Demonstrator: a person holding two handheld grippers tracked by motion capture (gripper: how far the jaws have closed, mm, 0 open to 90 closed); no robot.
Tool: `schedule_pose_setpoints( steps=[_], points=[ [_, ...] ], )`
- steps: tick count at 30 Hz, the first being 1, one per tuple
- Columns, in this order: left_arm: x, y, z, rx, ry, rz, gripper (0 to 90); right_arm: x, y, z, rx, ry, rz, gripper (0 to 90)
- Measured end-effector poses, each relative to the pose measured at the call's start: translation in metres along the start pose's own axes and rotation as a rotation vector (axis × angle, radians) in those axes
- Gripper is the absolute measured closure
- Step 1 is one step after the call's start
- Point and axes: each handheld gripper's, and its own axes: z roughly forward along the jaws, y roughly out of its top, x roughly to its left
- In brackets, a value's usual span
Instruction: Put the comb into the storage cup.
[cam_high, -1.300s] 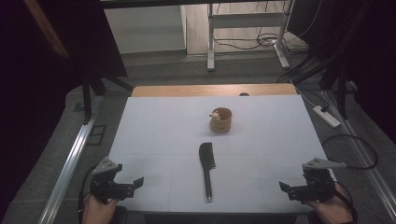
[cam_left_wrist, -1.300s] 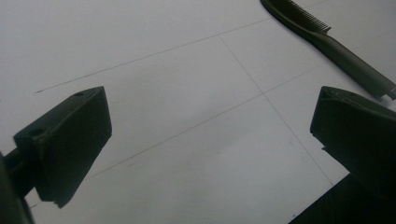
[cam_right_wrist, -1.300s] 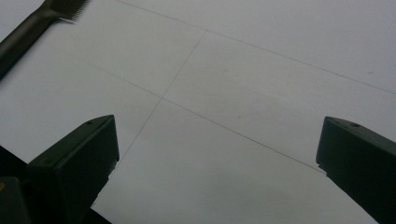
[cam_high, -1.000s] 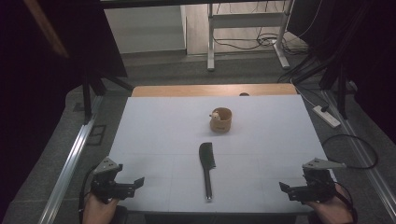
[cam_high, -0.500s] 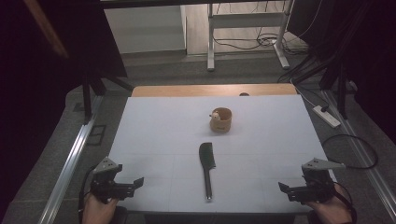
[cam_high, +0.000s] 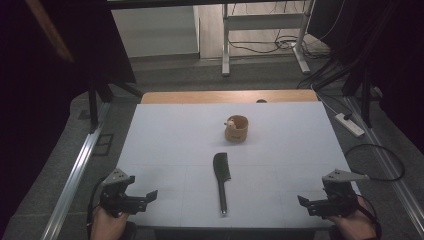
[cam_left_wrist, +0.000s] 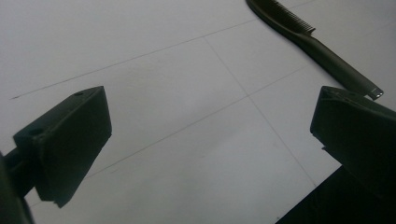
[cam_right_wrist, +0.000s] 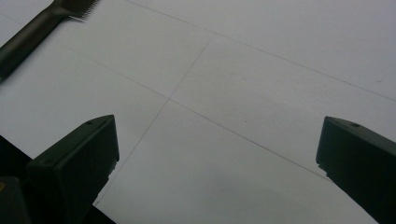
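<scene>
The white table (cam_high: 165, 135) holds a black comb (cam_high: 221, 179) at its near middle, untouched, with a small wooden cup (cam_high: 236, 128) beyond; the left gripper (cam_high: 142, 196) and right gripper (cam_high: 306, 202) wait spread wide at the near corners, so nothing looks started

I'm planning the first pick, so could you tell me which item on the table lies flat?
The black comb, lying flat; the small wooden cup behind it stands upright.

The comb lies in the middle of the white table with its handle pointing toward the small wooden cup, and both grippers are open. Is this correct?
Not quite. In the high view the comb has its handle pointing toward the person's edge, away from the wooden cup; the toothed end faces the cup. The left gripper and right gripper are indeed open.
</scene>
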Motion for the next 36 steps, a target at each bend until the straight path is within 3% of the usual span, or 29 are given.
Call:
schedule_pose_setpoints(
  steps=[7,10,15,29,36],
  points=[
    [-0.007,0.007,0.007,-0.009,-0.035,0.036,0.0,0.000,0.000,0.000,0.001,0.001,-0.003,0.0],
    [-0.008,0.010,0.010,-0.012,-0.074,0.045,0.0,0.000,0.000,0.000,0.001,0.002,-0.004,0.0],
    [-0.010,0.014,0.015,-0.013,-0.105,0.060,0.0,0.001,0.000,0.000,0.001,0.002,-0.006,0.0],
    [-0.022,0.029,0.028,-0.001,-0.133,0.082,0.0,0.001,0.000,0.000,0.005,0.000,-0.005,0.0],
    [-0.030,0.038,0.039,0.027,-0.143,0.116,0.0,0.001,0.000,0.001,0.004,0.001,-0.006,0.1]
  ],
)
